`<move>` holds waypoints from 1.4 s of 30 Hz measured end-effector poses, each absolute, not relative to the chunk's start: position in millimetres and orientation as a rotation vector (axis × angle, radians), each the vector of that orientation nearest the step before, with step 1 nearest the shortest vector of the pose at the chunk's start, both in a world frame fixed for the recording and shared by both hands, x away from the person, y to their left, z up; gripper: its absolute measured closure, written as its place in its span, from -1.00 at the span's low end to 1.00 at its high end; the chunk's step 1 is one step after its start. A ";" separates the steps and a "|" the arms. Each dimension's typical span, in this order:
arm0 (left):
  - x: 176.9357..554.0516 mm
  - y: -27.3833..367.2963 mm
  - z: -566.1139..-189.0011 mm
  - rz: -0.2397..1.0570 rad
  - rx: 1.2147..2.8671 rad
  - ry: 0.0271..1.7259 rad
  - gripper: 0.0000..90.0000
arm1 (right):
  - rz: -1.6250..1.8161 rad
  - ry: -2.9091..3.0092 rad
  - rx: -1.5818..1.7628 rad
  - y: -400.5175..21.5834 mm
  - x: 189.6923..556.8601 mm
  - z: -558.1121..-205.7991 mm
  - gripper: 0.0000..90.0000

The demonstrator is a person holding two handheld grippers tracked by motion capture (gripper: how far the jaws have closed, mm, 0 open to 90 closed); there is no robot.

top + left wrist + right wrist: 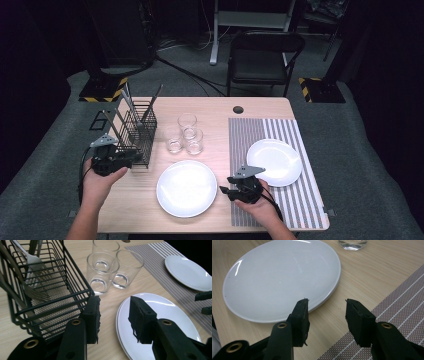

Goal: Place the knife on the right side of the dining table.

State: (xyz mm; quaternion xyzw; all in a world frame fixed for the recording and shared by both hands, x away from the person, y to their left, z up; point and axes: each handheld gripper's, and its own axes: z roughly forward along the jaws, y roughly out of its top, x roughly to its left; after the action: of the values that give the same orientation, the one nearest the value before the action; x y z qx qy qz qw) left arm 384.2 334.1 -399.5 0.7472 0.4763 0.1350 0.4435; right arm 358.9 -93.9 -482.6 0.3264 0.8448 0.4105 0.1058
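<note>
Tabletop [150, 210]: wire rack [137, 132] at 10 o'clock, glasses [184, 134] at 12. Left claw [113, 315] and right claw [325, 315] open, empty; near plate [186, 188] probably untouched.

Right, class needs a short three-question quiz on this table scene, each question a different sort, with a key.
1. How many clear glasses stand between the wire basket and the striped mat?
2. True or false: both white plates lie on the striped mat.
3. The right hand-held gripper is: A open, nothing between its jaws; B shut on a fork; C shut on a glass.

Key: 1. Three. 2. False: one plate lies on the mat, the nearer plate on bare wood. 3. A.
</note>
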 end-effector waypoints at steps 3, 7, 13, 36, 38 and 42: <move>383.6 338.1 -395.0 0.346 1.847 1.190 0.35 | 1.210 2.487 0.967 -93.9 359.0 -482.5 0.17; 383.5 341.2 -385.8 0.359 1.822 1.196 0.35 | 1.210 2.485 0.975 -94.0 359.5 -483.0 0.17; 384.7 348.3 -373.2 0.384 1.805 1.208 0.34 | 1.214 2.480 0.984 -94.8 359.6 -482.8 0.17; 404.7 381.7 -361.7 0.466 1.796 1.309 0.31 | 1.208 2.481 0.991 -96.6 361.0 -483.7 0.17; 407.2 384.0 -362.8 0.474 1.794 1.318 0.31 | 1.208 2.480 0.992 -96.8 361.2 -484.0 0.16; 412.8 388.1 -365.4 0.480 1.790 1.339 0.31 | 1.203 2.480 1.000 -96.8 361.1 -484.4 0.16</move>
State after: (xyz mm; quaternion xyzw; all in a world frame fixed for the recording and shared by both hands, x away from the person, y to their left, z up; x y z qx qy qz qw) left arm 412.8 388.1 -365.4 0.7123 0.5329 0.1912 0.4148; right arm 361.1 -96.8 -484.4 0.3393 0.8410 0.4082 0.1045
